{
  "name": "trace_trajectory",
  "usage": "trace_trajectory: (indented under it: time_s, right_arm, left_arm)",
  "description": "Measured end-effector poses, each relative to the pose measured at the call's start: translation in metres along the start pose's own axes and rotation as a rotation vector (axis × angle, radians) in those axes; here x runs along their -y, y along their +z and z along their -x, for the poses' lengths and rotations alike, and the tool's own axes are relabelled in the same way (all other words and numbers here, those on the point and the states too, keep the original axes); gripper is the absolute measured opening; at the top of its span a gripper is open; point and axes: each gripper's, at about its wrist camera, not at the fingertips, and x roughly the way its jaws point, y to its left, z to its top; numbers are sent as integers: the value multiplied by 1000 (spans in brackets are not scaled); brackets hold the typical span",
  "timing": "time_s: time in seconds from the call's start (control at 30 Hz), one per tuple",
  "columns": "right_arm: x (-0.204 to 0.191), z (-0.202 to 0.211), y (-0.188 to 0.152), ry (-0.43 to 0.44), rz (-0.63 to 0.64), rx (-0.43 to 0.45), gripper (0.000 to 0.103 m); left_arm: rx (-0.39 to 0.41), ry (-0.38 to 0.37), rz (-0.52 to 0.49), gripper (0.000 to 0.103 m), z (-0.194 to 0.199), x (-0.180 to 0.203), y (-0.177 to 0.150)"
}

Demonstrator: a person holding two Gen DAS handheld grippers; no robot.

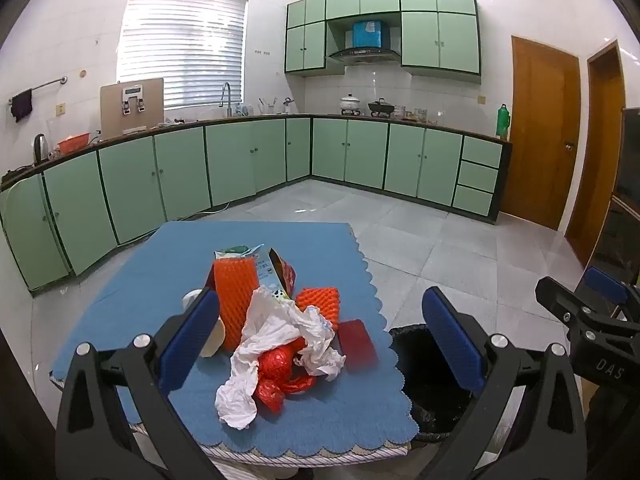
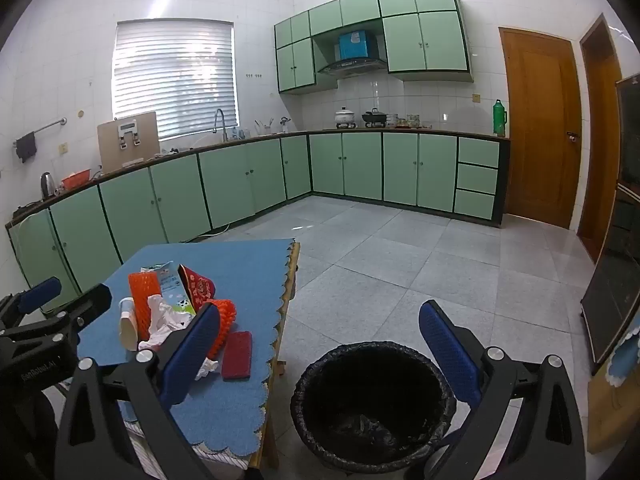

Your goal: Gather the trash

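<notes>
Crumpled white tissue paper (image 1: 276, 344) first: left gripper (image 1: 320, 340) (spread wide, empty) should straddle it, then pinch.

A small worktop (image 1: 132, 280) covered by a blue scalloped-edged mat (image 1: 320, 420) carries a heap: orange foam nets (image 1: 236, 292), crumpled white paper (image 1: 276, 332), a flat dark-red rectangular pad (image 1: 357, 344).

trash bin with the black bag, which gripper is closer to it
Right. The right gripper hangs open over the trash bin, aimed at its mouth. The left gripper, also open, hovers over the blue table beside the bin.
</notes>
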Motion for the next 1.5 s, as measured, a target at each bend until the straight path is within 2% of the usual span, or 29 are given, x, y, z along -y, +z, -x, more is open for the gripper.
trace_trajectory:
  time_s: [1.5]
  right_arm:
    - [1,0,-1,0,-2,2,97]
  left_arm:
    - [-4,6,-10,98,3,1,1]
